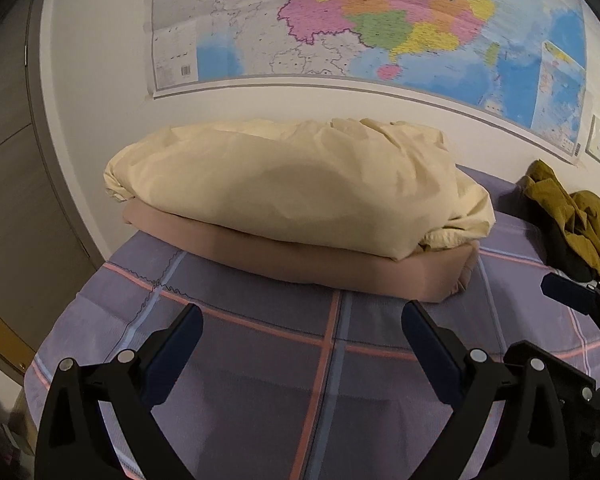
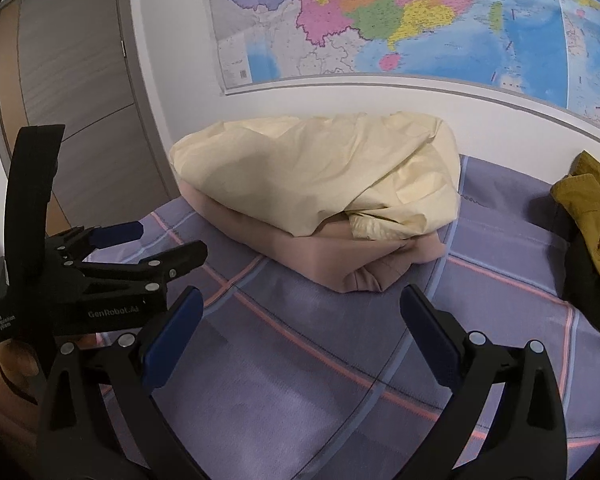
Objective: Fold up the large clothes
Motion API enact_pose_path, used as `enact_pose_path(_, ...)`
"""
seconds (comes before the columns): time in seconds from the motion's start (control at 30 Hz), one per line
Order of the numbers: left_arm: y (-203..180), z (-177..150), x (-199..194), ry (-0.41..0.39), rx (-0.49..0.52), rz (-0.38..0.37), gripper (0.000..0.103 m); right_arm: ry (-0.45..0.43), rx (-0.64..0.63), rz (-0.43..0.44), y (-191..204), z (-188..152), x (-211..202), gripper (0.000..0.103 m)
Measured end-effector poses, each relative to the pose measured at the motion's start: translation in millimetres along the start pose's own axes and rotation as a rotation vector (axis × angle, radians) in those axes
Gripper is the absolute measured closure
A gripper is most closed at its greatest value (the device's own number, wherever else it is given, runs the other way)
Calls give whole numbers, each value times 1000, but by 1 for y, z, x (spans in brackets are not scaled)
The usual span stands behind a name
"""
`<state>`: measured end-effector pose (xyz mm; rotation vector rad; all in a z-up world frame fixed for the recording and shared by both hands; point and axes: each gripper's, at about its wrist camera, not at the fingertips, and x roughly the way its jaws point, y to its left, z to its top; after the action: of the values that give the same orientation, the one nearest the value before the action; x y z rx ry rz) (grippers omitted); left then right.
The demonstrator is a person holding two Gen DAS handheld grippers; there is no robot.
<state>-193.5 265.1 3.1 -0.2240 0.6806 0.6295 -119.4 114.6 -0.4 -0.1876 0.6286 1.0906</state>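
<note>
Apparently between garments, both the left gripper point(image 1: 302, 322) and right gripper point(image 2: 302, 304) hang with jaws spread and empty over the bed point(image 1: 260, 360), the folded cream cloth point(image 1: 292, 188) stacked on the pink one point(image 1: 340, 268) against the wall, the mustard jacket point(image 2: 592, 216) crumpled aside, likely next.

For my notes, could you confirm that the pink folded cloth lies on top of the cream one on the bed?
Not quite: the cream cloth lies on top of the pink cloth, as the left wrist view shows; both are on the bed.
</note>
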Motion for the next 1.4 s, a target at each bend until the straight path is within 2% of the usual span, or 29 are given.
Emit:
enact_pose_path(0.87, -9, -18, -7, 38, 4, -1, 7, 11, 19, 22, 0, -14, -10, 6)
enact_pose_path(1.4, -10, -24, -18, 25, -14, 18, 7, 11, 16, 37, 8, -21, -15, 6)
